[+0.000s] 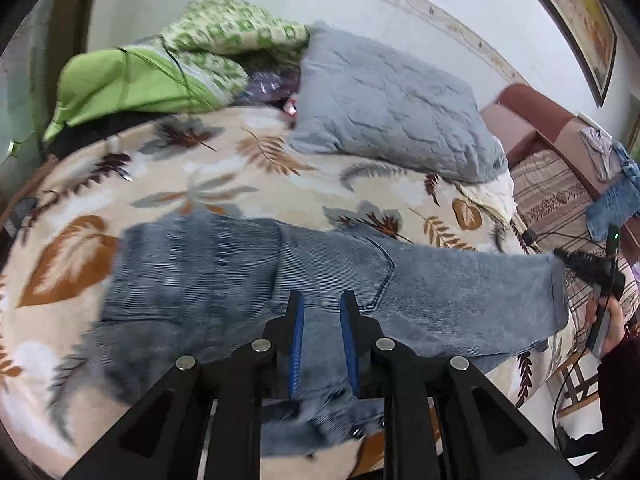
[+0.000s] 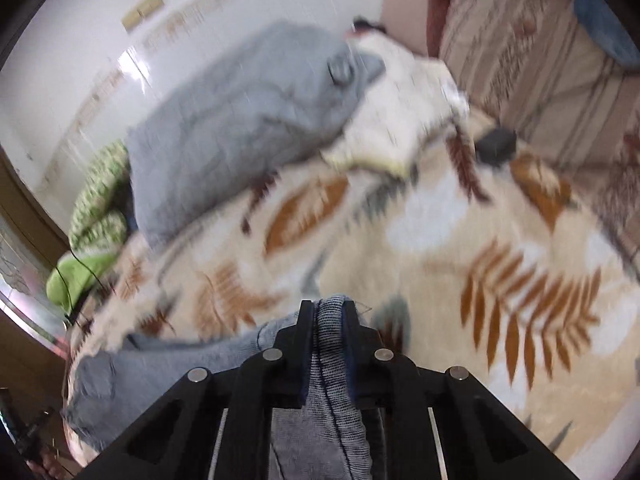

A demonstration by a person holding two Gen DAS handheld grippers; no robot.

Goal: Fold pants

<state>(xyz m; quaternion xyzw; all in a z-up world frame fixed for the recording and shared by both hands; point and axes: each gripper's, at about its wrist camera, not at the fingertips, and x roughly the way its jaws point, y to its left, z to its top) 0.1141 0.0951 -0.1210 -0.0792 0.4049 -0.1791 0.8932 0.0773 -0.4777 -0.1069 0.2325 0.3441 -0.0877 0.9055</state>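
The pants point(image 1: 248, 280) lie across the bed point(image 1: 72, 208), mid-frame in the left view; the right hand-held gripper point(image 2: 329, 312) is clamped on denim, the left hand-held gripper point(image 1: 322, 308) hovers parted over the seat, gripping nothing; the fold may skew, since only one end is held; only the left view shows the whole garment, the right view the pinch itself, blurred.

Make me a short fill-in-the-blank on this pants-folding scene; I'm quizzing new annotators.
1. The right hand-held gripper is shut on the ____ fabric.
2. The left hand-held gripper hovers over the jeans with its jaws ____.
3. The jeans lie on a blanket printed with ____.
4. The pillow is ____.

Answers: jeans; open; leaves; grey
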